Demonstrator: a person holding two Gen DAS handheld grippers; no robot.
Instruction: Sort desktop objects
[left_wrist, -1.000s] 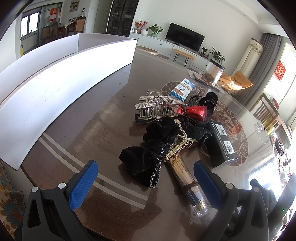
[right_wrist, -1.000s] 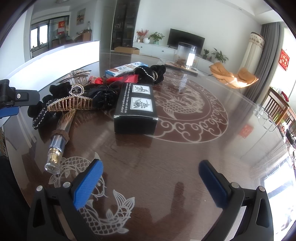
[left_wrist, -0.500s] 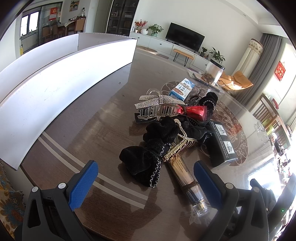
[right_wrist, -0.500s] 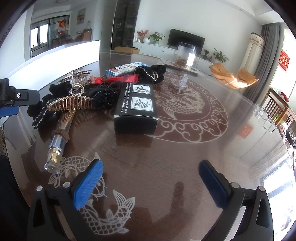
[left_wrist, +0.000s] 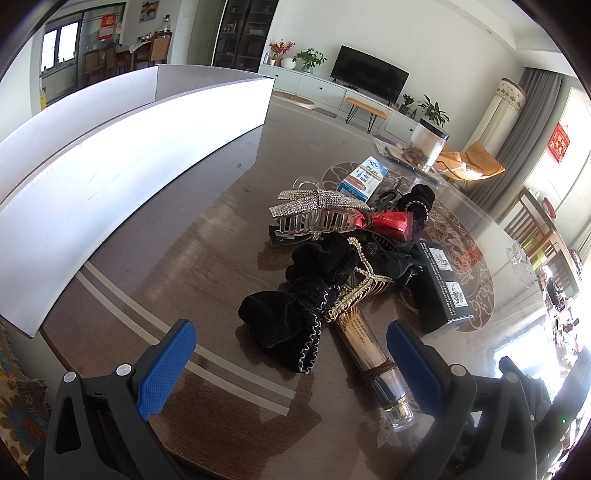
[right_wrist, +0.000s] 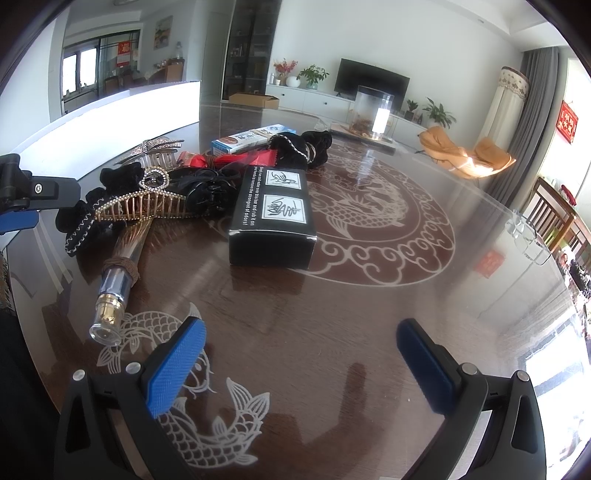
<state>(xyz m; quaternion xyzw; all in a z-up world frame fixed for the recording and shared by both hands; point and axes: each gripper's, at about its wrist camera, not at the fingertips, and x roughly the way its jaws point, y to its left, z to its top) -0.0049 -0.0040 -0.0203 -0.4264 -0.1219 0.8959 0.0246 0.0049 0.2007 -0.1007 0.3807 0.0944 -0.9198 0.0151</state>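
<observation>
On the table (right_wrist: 369, 295) in front of me I count two boxes: one black box (right_wrist: 273, 218) at my right gripper's twelve o'clock and one blue-and-white box (right_wrist: 251, 140) beyond it toward eleven. There is one clear tube with a gold cap (right_wrist: 118, 284) at ten o'clock. Hair claws: three that I can tell apart, one rhinestone claw (left_wrist: 317, 216), one gold comb-toothed claw (right_wrist: 147, 206) and one black claw (right_wrist: 207, 192). Black velvet scrunchies: two, one near (left_wrist: 291, 321) and one far (right_wrist: 310, 147). One red wrapped piece (left_wrist: 388, 223). One white open carton (left_wrist: 110, 155) at ten o'clock.
</observation>
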